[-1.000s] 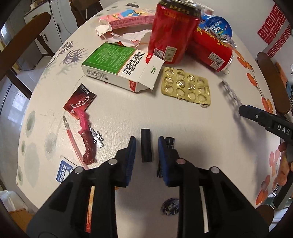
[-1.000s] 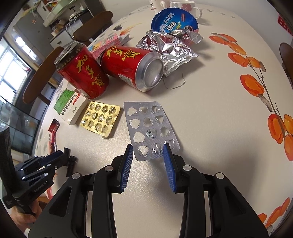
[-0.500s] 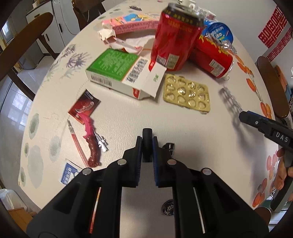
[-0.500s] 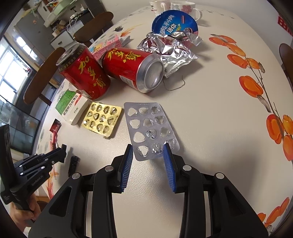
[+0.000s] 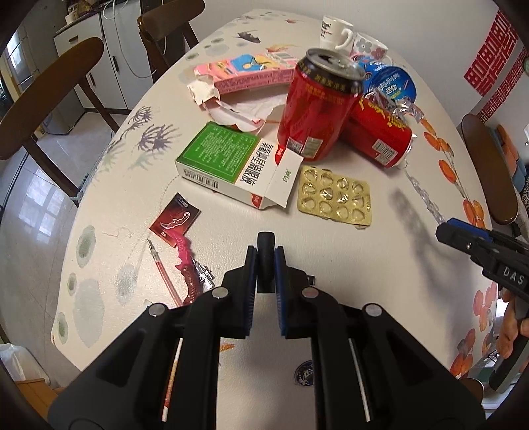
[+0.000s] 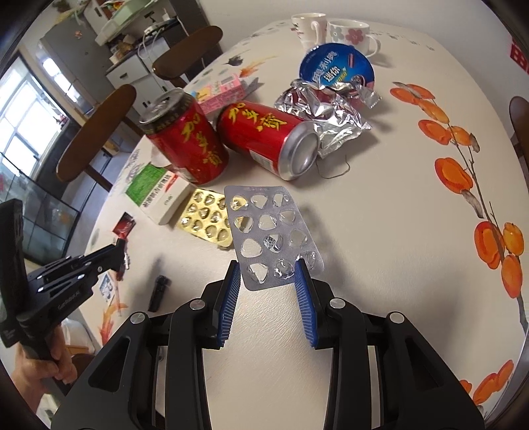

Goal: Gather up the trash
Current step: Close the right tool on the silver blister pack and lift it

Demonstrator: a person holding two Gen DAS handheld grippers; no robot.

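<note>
My left gripper (image 5: 265, 261) is shut on a small black cylinder (image 5: 265, 246) and holds it above the round table (image 5: 231, 218). My right gripper (image 6: 266, 274) holds an empty silver blister pack (image 6: 269, 231) by its edges between its pads, lifted off the table. A gold blister pack (image 5: 334, 197) lies beside a green and white medicine box (image 5: 231, 165). One red can (image 5: 315, 106) stands upright, another red can (image 6: 267, 139) lies on its side. A crumpled foil bag (image 6: 327, 109) lies behind them.
A pink carton (image 5: 244, 74), a blue lid (image 6: 335, 67) and two mugs (image 6: 330, 29) are at the far side. A pink toy knife (image 5: 186, 264), a red pen (image 5: 163, 268) and a small card (image 5: 175, 220) lie at the left. A small black object (image 6: 158, 291) lies on the table. Chairs surround the table.
My left gripper closed on the black cylinder and lifted it off the table. My right gripper rose, taking the silver blister pack up with it.
</note>
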